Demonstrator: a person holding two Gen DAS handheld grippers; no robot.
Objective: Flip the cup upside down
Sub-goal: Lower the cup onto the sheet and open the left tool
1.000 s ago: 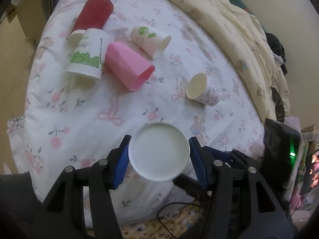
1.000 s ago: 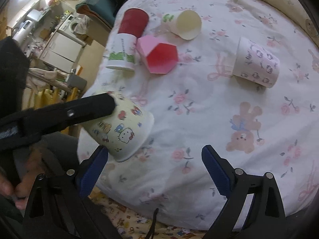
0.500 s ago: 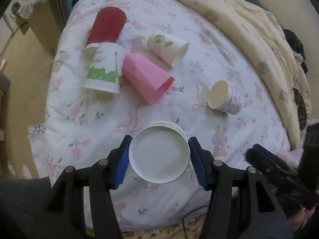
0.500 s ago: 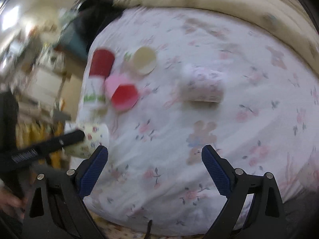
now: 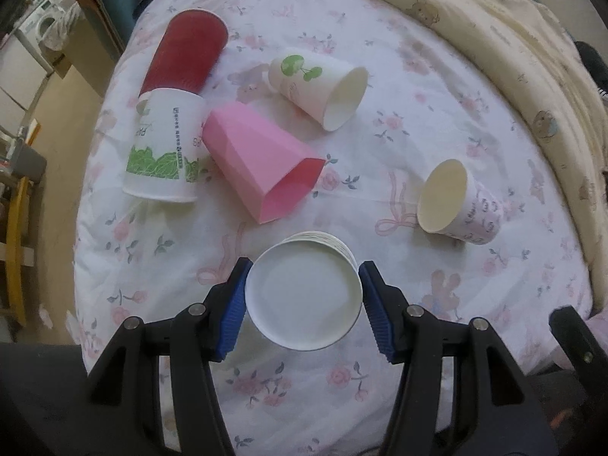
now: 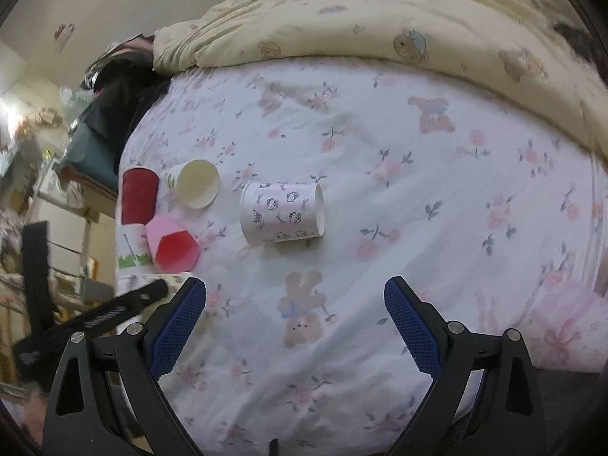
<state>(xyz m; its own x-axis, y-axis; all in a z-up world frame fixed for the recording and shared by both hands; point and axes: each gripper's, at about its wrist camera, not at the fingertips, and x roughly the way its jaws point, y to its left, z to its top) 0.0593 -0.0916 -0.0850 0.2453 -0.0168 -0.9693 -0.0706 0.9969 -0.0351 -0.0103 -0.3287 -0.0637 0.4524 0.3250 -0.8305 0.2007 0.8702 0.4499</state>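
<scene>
My left gripper is shut on a white paper cup; its flat bottom faces the camera, mouth down toward the bed. Lying on their sides on the floral sheet are a red cup, a green-printed white cup, a pink faceted cup, a white cup with a green tree print and a small patterned cup. My right gripper is open and empty above the sheet, in front of the patterned cup.
A cream quilt with bear prints is bunched along the far side of the bed. The bed's edge drops off at the left toward the floor and furniture. My left gripper's arm shows at the right view's lower left.
My left gripper moved further over the bed with the cup held bottom-up. My right gripper swung right and pulled back; the patterned cup now lies ahead of it.
</scene>
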